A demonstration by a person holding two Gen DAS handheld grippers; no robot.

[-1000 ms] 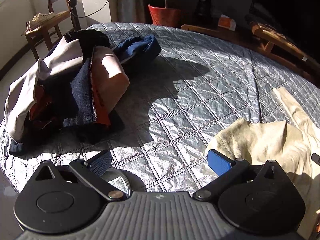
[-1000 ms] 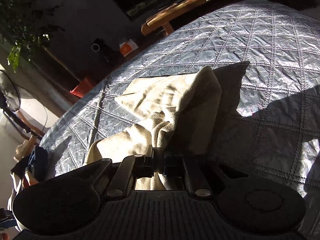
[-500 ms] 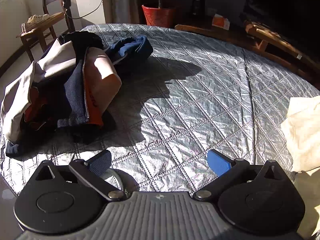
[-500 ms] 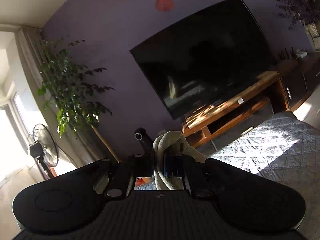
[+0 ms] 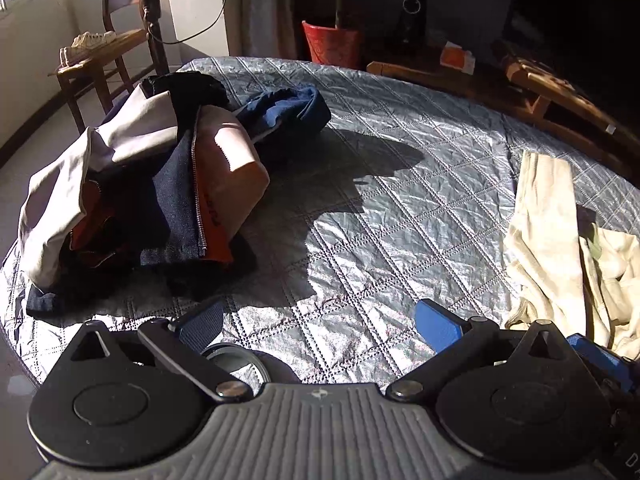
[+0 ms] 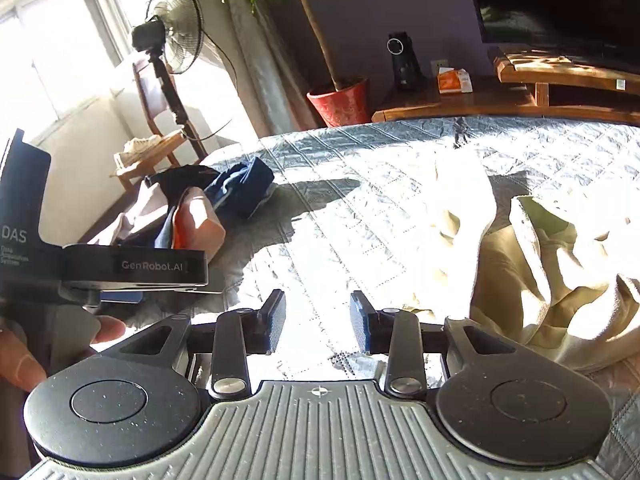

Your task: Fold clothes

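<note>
left wrist view, step: the cream garment (image 5: pixel 560 248) lies crumpled at the right edge of the quilted cover (image 5: pixel 384 216); judged from that, the step in hand is laying it flat before any fold.
left wrist view, how to do it well: take 1 free edge low, close to the cover, and draw it outward so the cloth spreads instead of bunching.
left wrist view, left gripper (image 5: pixel 318 322): jaws wide apart, nothing between the blue pads, only bare cover under them; it touches no cloth.
left wrist view, other clothes: a pile of clothes (image 5: pixel 152 188) sits well apart on the far left, not yet sorted.
right wrist view, garment: the cream garment (image 6: pixel 532 264) lies heaped to the right of the fingers, partly in hard sun, its edges hard to trace.
right wrist view, right gripper (image 6: pixel 318 322): jaws opening, part way apart, no cloth between the pads; the garment lies just beside the right finger, contact unclear.
right wrist view, how to do it well: pick a hem or corner, not the middle of the heap.
right wrist view, left side: the left gripper's body shows beside a hand (image 6: pixel 24 356).
</note>
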